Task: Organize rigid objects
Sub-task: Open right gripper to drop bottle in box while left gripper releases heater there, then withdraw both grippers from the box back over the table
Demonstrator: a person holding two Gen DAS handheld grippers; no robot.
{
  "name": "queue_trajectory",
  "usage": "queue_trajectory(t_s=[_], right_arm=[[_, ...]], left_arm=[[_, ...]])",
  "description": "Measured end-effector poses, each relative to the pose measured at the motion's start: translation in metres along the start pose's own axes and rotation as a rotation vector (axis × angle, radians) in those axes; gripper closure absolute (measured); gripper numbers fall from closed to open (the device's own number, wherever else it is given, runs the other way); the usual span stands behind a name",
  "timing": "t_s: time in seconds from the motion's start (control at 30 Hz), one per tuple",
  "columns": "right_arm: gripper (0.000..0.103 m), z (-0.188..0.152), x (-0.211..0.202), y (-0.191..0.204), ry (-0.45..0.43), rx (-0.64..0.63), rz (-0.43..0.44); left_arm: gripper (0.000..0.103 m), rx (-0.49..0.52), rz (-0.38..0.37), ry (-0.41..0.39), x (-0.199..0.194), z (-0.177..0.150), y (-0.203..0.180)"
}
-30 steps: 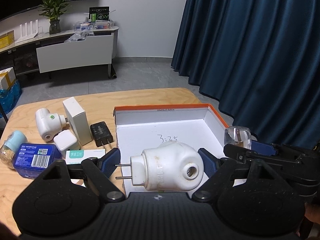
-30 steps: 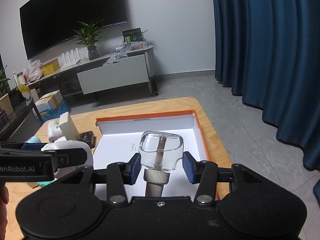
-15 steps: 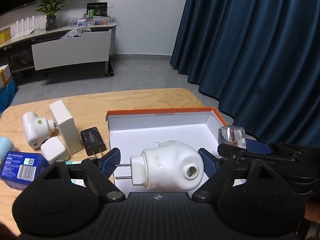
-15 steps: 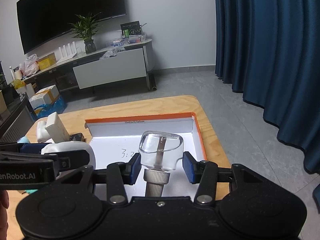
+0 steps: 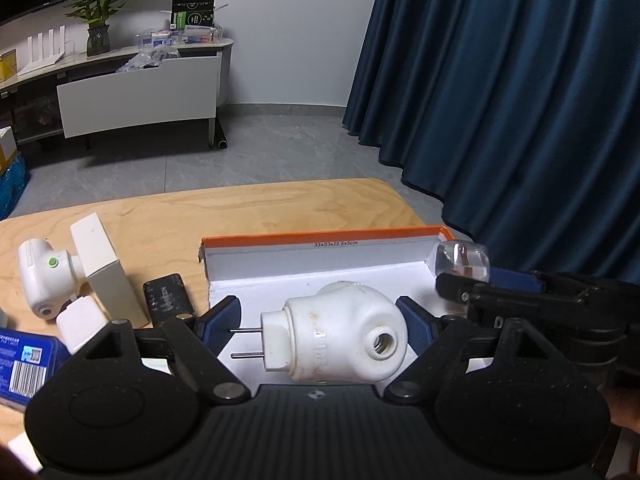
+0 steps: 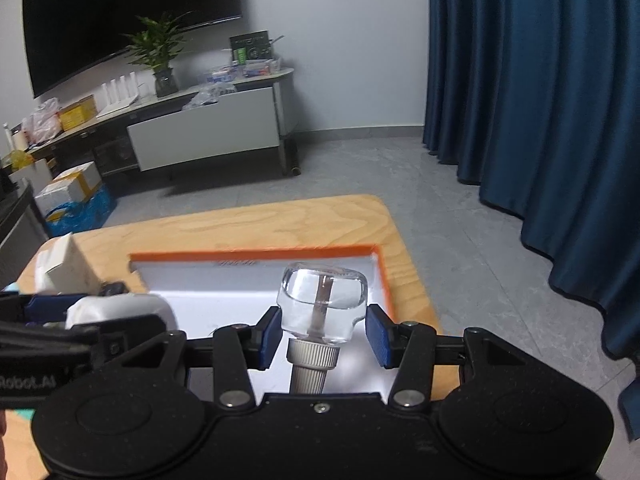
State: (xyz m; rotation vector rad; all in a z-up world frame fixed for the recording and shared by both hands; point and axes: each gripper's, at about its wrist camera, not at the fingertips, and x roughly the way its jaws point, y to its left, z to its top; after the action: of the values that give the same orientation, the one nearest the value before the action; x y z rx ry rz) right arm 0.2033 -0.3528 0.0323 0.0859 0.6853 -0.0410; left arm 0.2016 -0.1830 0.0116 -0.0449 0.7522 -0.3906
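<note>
Both grippers have travelled further over the orange-rimmed box [image 5: 320, 236] since a second ago, and the right gripper's [image 6: 325, 335] jaws, then pressed to the clear bottle [image 6: 323, 304], are opening, with gaps showing on both sides of the glass; the bottle stands between the blue pads [image 6: 376, 336], its ribbed grey cap toward the camera and a thin tube visible through its rounded, transparent body. Clenched on the white plug-in adapter [image 5: 340, 336], the left gripper [image 5: 318, 326] holds it sideways over the box's white floor; the adapter is smooth, bulbous plastic, two metal prongs pointing left, a round socket hole facing forward. Nothing can be seen lying in the shallow rectangular cardboard box; only part of its floor shows. Left of it on the pale wooden table [image 5: 256, 208] sit a second white adapter with a green dot [image 5: 40, 280], an upright white box [image 5: 106, 276], a small white cube [image 5: 80, 324], a matte black charger [image 5: 168, 300] and a blue barcoded packet [image 5: 24, 364].
</note>
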Motion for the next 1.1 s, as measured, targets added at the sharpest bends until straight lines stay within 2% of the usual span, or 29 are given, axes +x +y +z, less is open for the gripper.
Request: queue_trajectory(t_s=[0.07, 0.3, 0.37, 0.5, 0.63, 0.73, 0.87, 1.1], right_arm=[[0.039, 0.002, -0.004, -0.002, -0.022, 0.006, 0.005], [0.038, -0.002, -0.024, -0.009, -0.055, 0.031, -0.003], [0.038, -0.004, -0.031, -0.011, -0.06, 0.04, -0.001], [0.038, -0.009, -0.043, -0.007, -0.06, 0.034, 0.001], [0.038, -0.012, -0.054, -0.004, -0.066, 0.048, 0.012], [0.037, -0.013, -0.063, 0.0, -0.068, 0.042, 0.019], [0.029, -0.016, -0.075, 0.007, -0.071, 0.038, 0.027], [0.024, -0.025, -0.092, 0.028, -0.057, 0.01, 0.057]], left_arm=[[0.017, -0.002, 0.001, -0.001, 0.003, 0.002, 0.0], [0.017, 0.02, 0.003, -0.009, 0.019, 0.011, -0.007], [0.017, 0.006, -0.005, 0.009, 0.023, 0.013, -0.007], [0.008, 0.001, -0.027, -0.006, 0.011, 0.009, -0.007], [0.008, -0.013, -0.02, 0.0, -0.001, 0.006, -0.008], [0.007, -0.02, 0.005, 0.013, -0.013, 0.004, -0.008], [0.002, -0.024, 0.061, 0.023, -0.029, 0.0, -0.006], [0.0, -0.056, 0.125, 0.046, -0.056, -0.012, 0.009]])
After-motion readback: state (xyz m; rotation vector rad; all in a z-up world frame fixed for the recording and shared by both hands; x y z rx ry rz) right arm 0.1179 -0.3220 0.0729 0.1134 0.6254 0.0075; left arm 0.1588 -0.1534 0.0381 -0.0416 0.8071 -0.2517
